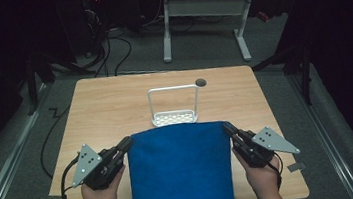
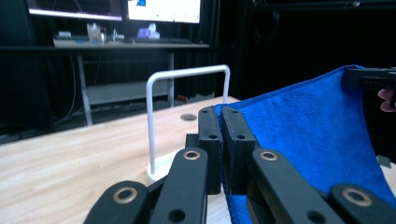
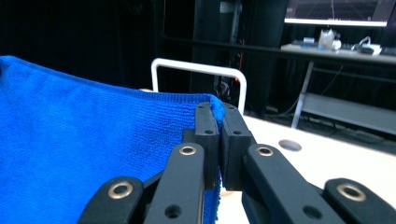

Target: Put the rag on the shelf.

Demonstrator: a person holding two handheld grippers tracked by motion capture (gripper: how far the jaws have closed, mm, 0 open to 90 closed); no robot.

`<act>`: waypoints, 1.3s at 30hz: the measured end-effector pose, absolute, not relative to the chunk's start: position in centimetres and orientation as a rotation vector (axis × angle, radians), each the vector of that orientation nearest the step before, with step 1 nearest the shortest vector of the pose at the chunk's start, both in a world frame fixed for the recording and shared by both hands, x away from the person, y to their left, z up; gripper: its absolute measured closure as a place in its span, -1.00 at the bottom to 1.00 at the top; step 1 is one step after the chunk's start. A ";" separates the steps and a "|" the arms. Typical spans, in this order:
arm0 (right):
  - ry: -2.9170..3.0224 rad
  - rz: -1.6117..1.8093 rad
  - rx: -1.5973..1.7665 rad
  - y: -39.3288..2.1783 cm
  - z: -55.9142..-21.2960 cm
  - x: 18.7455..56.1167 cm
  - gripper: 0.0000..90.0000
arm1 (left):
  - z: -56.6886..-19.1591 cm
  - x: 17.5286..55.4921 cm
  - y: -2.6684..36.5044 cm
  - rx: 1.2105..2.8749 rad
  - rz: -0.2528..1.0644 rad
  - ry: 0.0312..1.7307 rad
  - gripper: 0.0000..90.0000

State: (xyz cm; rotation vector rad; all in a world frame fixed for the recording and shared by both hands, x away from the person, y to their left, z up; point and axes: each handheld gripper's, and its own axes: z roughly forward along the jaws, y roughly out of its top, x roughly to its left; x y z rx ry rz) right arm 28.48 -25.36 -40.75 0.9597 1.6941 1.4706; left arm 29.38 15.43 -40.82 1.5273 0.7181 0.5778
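Blue towel (image 1: 181, 172) is closest to me, stretched flat between my two grippers and raised off the wooden table (image 1: 105, 112), its near edge running off the bottom of the high view. My left gripper (image 1: 127, 143) is clamped on the towel's far left corner, jaws pressed together with the blue fabric pinched between them in the left gripper view (image 2: 223, 140). My right gripper (image 1: 227, 127) is clenched on the far right corner, cloth edge caught between its jaws in the right gripper view (image 3: 219, 135). Just beyond the towel's far edge stands a white wire rack (image 1: 173, 105), upright, with a perforated base. Small dark round hole (image 1: 200, 82) in the tabletop near the rack's right post.
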 end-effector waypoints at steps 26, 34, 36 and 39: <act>1.623 1.534 0.808 -23.2 -33.4 30.7 0.96 | -34.5 32.6 15.8 1.477 0.694 0.646 0.96; 1.623 1.532 0.854 -23.7 -32.6 32.6 0.96 | -33.6 35.1 16.2 1.479 0.690 0.687 0.96; 1.616 1.529 0.869 -23.8 -32.4 33.0 0.96 | -33.4 35.9 16.1 1.491 0.700 0.690 0.96; 1.617 1.518 0.878 -24.0 -32.0 33.9 0.96 | -33.0 36.9 16.1 1.505 0.711 0.697 0.96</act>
